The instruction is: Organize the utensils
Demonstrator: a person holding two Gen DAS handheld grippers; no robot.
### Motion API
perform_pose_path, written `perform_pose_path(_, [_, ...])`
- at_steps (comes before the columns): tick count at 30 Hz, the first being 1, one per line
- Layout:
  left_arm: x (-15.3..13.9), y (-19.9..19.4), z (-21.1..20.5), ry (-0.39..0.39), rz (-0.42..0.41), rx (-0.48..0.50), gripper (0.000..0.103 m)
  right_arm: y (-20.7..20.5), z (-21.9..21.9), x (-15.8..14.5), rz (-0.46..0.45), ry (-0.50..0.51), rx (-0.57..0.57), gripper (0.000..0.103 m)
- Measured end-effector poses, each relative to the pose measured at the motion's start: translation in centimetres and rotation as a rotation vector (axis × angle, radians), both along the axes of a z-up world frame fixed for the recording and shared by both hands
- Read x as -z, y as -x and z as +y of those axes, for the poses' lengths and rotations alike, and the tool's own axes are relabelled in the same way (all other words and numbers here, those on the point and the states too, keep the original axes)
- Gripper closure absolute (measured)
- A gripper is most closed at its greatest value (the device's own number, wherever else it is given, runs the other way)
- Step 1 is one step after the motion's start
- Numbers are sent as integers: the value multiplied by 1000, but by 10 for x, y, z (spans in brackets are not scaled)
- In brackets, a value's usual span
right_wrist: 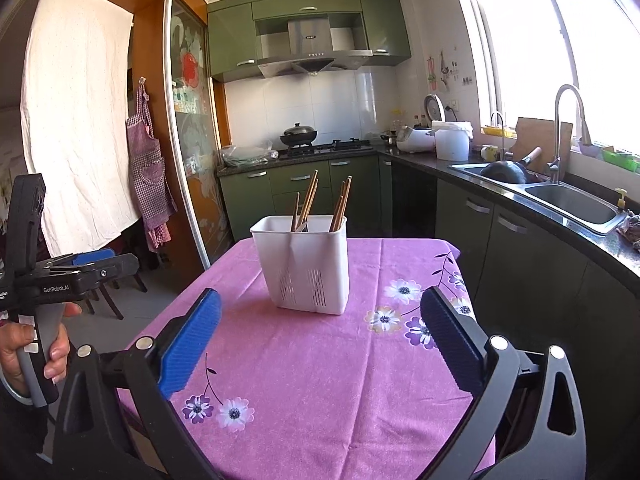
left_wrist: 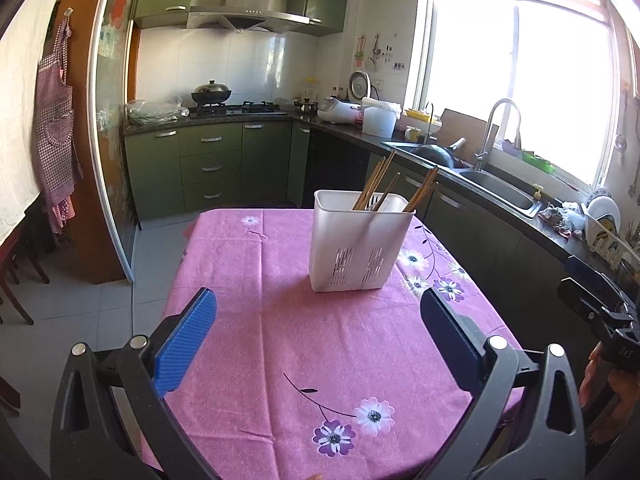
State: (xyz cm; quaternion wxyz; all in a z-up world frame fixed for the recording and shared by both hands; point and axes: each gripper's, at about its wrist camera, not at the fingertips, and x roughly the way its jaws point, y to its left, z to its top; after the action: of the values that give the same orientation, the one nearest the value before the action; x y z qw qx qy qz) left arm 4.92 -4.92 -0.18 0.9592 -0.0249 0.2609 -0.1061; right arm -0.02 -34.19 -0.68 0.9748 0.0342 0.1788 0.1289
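Beyond both tools, on the pink flowered cloth of the bench (left_wrist: 280, 280), stands a white slotted utensil holder (left_wrist: 360, 248), upright, with wooden chopsticks (left_wrist: 384, 184) leaning out of its top. Left tool (left_wrist: 318, 320): jaws spread wide, nothing between the blue pads, well short of the holder, which sits ahead and slightly right of its centre line. Right tool (right_wrist: 320, 320): likewise spread wide and empty, holder ahead and a little left of centre. Left of the holder in the right wrist view, a hand (right_wrist: 28, 356) gripping the left tool's handle. Behind the holder, green kitchen cabinets (left_wrist: 208, 164); to its right, the sink (left_wrist: 500, 192).
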Motion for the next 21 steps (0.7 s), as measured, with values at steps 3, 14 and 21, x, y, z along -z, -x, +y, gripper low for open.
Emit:
perform_pose_path(3, [0, 18, 3, -5, -8, 2, 6, 22, 6, -1, -15, 16, 16, 5])
perform_pose_path(14, [2, 56, 13, 22, 7, -12, 6, 65, 18, -15, -52, 44, 76, 5])
perform_pose_path(21, [-3, 70, 8, -2, -10, -16, 6, 68, 29, -14, -48, 65, 65, 5])
